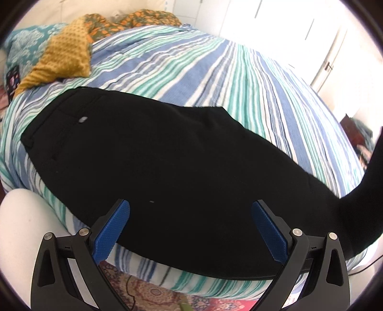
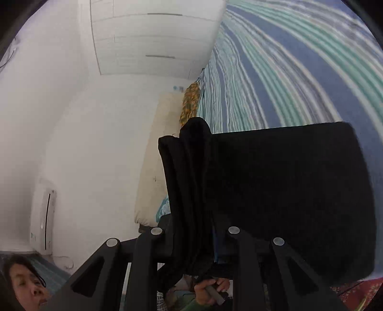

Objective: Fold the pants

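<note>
Black pants (image 1: 155, 153) lie flat across a striped bedspread (image 1: 215, 71), waistband and back pocket to the left. Their leg end rises off the bed at the right edge. My left gripper (image 1: 190, 215) hovers open over the pants' near edge, blue pads (image 1: 112, 232) wide apart and empty. In the right wrist view my right gripper (image 2: 195, 239) is shut on the bunched leg end of the pants (image 2: 275, 191), which is lifted and hangs over the fingers, hiding the pads.
A mustard knit cloth (image 1: 64, 55) and orange patterned fabric (image 1: 134, 19) lie at the bed's far end. A patterned rug (image 1: 148, 294) lies below the bed's near edge. White wardrobe doors (image 2: 153, 38) and wall fill the right wrist view's left.
</note>
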`<state>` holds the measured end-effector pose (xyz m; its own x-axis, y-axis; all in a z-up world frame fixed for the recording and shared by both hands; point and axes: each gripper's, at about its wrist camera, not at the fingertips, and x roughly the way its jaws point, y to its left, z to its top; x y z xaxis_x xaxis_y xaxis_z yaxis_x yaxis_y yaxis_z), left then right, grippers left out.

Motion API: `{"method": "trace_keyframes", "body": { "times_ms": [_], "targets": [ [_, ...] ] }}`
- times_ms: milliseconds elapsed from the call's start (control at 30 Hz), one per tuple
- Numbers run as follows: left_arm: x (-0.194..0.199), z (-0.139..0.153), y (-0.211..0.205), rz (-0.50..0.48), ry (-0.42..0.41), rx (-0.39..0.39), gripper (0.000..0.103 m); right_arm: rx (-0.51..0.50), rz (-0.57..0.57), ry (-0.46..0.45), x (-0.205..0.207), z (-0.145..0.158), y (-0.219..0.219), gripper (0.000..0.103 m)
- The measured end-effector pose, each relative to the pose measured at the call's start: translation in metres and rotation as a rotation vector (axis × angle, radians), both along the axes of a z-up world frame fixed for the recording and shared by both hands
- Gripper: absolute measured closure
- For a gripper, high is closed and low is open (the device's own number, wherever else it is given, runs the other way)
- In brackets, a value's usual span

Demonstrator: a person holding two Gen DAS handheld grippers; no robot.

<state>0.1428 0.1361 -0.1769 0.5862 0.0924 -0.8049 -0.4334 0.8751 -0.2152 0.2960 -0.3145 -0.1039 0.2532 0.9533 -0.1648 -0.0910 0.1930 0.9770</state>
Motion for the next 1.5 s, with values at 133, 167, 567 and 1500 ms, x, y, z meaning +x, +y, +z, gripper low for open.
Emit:
{"method": "trace_keyframes", "body": {
  "times_ms": [133,167,567,1500],
  "targets": [
    [-0.013,0.004,0.021,0.064,-0.023,-0.048,0.001,-0.042,0.069,-0.002,-0.001,-0.028,0.110,0.083],
    [-0.016,0.005,0.025,0.075,-0.028,-0.059,0.001,-0.070,0.082,-0.011,-0.003,-0.037,0.138,0.083],
    [-0.030,0.036,0.020,-0.125,-0.129,-0.198,0.003,-0.636,0.247,-0.340,-0.074,-0.066,0.206,0.019],
    [0.024,0.001,-0.038,-0.387,0.104,0.029,0.097,-0.806,-0.166,-0.479,-0.130,-0.011,0.038,0.014]
  ]
}}
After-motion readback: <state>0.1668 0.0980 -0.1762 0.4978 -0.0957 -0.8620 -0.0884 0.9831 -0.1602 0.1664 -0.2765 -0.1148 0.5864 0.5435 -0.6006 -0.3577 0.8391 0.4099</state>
